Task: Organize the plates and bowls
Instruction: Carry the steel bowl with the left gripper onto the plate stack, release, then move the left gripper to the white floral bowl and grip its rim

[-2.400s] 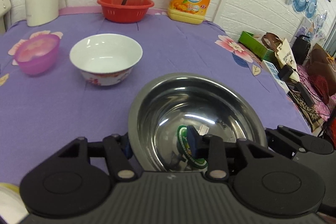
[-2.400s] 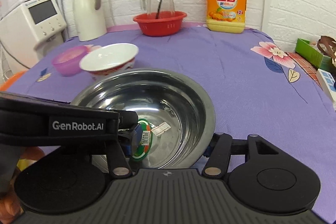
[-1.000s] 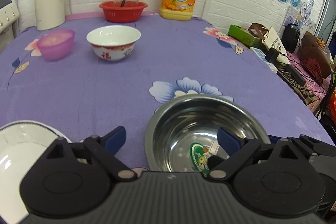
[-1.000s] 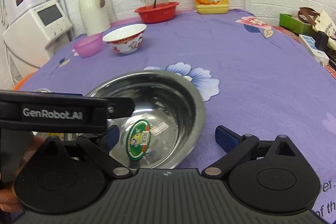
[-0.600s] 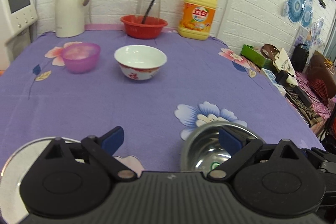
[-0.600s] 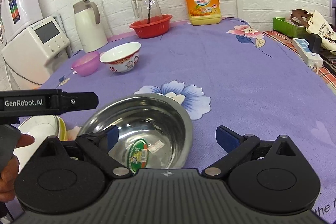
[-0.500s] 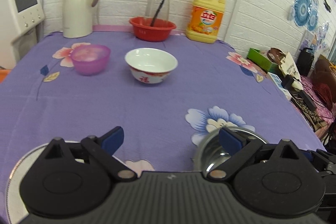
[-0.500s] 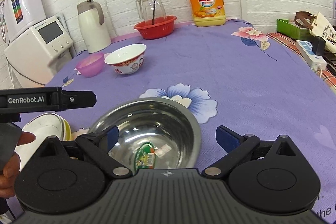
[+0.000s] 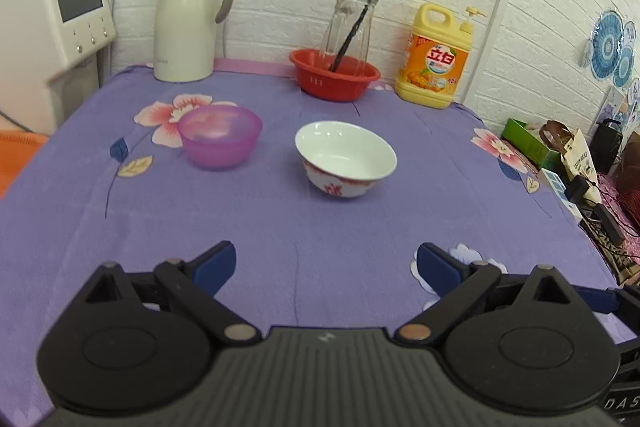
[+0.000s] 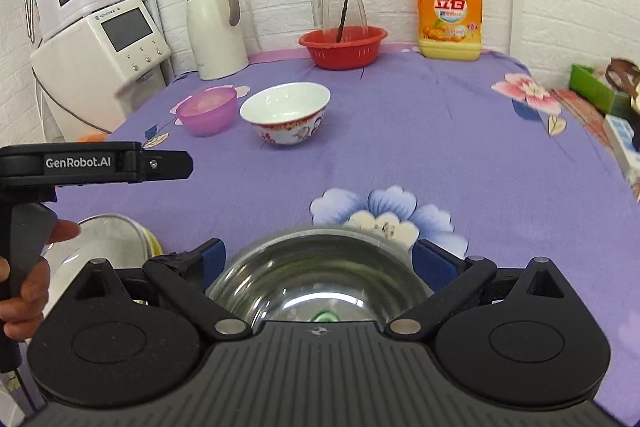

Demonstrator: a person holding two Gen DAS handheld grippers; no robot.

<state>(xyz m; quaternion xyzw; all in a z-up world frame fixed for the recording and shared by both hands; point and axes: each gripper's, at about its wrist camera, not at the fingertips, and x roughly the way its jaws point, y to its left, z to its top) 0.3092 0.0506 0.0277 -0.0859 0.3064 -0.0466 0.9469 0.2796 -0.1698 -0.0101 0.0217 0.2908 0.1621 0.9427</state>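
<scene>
A white porcelain bowl [image 9: 346, 159] with red pattern stands mid-table; it also shows in the right wrist view [image 10: 286, 114]. A purple plastic bowl [image 9: 219, 136] stands left of it, also in the right wrist view [image 10: 207, 109]. A steel bowl [image 10: 316, 275] sits on the cloth just before my right gripper [image 10: 318, 259], which is open and straddles it without holding. My left gripper [image 9: 324, 263] is open and empty above bare cloth, well short of the white bowl. Stacked plates [image 10: 104, 243] lie at the near left.
At the back stand a white thermos [image 9: 188, 19], a red basket [image 9: 334, 74] with a glass jug, and a yellow detergent bottle [image 9: 434, 59]. A white appliance [image 9: 52, 27] stands off the left edge. Clutter [image 9: 568, 163] lies beyond the right edge.
Both grippers let go of the steel bowl near the front, opened and drew back. The left gripper rose and turned left toward the far bowls; the steel bowl has left its view.
</scene>
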